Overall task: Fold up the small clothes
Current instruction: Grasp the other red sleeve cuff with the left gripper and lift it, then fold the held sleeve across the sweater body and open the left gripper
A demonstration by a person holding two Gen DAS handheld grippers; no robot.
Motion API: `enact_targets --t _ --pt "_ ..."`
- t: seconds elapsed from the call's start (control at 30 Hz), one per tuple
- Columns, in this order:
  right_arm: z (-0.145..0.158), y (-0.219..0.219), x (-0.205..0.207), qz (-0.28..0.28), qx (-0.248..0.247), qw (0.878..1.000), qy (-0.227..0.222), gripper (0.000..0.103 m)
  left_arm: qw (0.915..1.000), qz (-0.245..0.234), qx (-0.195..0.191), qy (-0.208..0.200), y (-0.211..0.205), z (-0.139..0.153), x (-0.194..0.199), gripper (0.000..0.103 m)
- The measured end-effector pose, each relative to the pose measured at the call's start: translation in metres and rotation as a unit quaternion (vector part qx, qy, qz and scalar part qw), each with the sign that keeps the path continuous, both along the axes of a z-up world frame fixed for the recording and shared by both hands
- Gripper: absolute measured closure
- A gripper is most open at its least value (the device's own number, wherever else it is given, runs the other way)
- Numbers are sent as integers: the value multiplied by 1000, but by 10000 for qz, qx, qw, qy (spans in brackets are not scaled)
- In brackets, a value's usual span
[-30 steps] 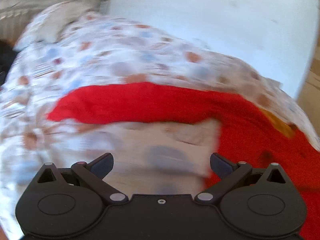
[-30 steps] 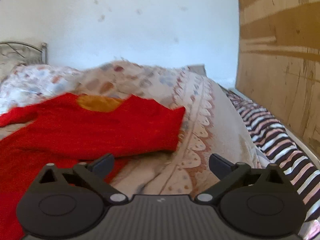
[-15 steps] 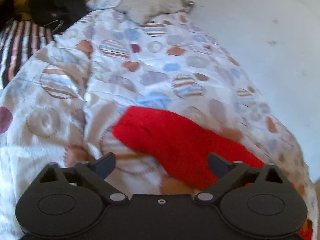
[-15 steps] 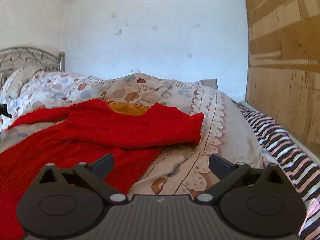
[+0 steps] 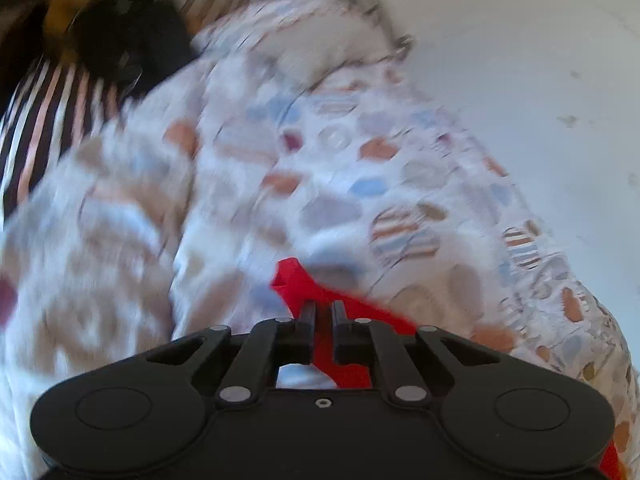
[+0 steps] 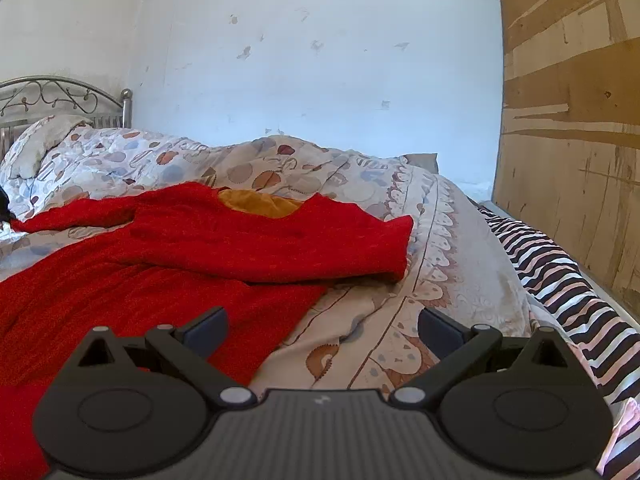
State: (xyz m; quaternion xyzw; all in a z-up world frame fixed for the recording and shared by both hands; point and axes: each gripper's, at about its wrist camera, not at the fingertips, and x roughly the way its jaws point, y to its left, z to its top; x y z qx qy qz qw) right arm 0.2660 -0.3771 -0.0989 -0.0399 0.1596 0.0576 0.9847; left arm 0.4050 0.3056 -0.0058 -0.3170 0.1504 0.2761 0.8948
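Left wrist view is blurred: the left gripper (image 5: 322, 312) has its jaws closed on the sleeve end of the red sweater (image 5: 298, 280), over the patterned quilt (image 5: 320, 184). Right wrist view shows the right gripper (image 6: 322, 326) with jaws wide open and nothing between them, above the sweater's edge. No writing or label is readable.

Red knitted garment (image 6: 192, 264) with mustard-orange lining at the neck. Quilted bedspread (image 6: 432, 264), off-white, printed with brown, rust and blue rounds, scalloped border. Striped sheet (image 6: 560, 276), black, white and pink. Black plastic claw (image 6: 322, 326).
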Motion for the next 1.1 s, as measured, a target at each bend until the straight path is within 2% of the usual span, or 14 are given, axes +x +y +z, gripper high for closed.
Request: enact_targets --t 0.07,0.13,0.2,0.27,0.37,0.53,0.63,0.73,0.87,0.97,1.03,1.1 --pt "0 -3 -2 1 58 10000 -40 0 9987 -246 412 -148 -12 18 3 98" --pt "0 -4 -5 -12 71 9999 -100 0 9934 -654 883 -321 -30 39 6 98" --pt "-1 -5 -9 -19 44 9998 -171 0 9832 -1053 1380 -556 -53 63 8 98" --pt "0 -7 -14 -40 46 9997 -233 0 9688 -1443 1824 -856 -78 85 9 98" --pt "1 -13 -22 -91 109 9994 -316 0 9400 -2107 2354 -1288 -125 115 9 98" --pt "0 -27 -32 -202 210 9989 -365 0 8782 -3300 3033 -1670 -210 142 10 99" --pt "-2 -35 -38 -299 273 9985 -362 0 8433 -3930 3212 -1766 -261 141 11 99" --pt "-6 -42 -45 -393 328 9982 -320 0 8143 -4538 3175 -1739 -307 131 13 99" --pt "-12 -50 -51 -467 324 9981 -243 0 7779 -5233 3074 -1631 -356 105 10 99" --pt "-15 -55 -54 -524 358 9978 -205 0 7495 -5747 2978 -1392 -390 77 4 99" --pt "-16 -57 -55 -546 393 9976 -189 0 7367 -5977 2919 -1219 -403 54 -6 99" --pt "-17 -57 -55 -548 419 9975 -178 0 7303 -6131 2840 -1007 -408 37 -6 98"
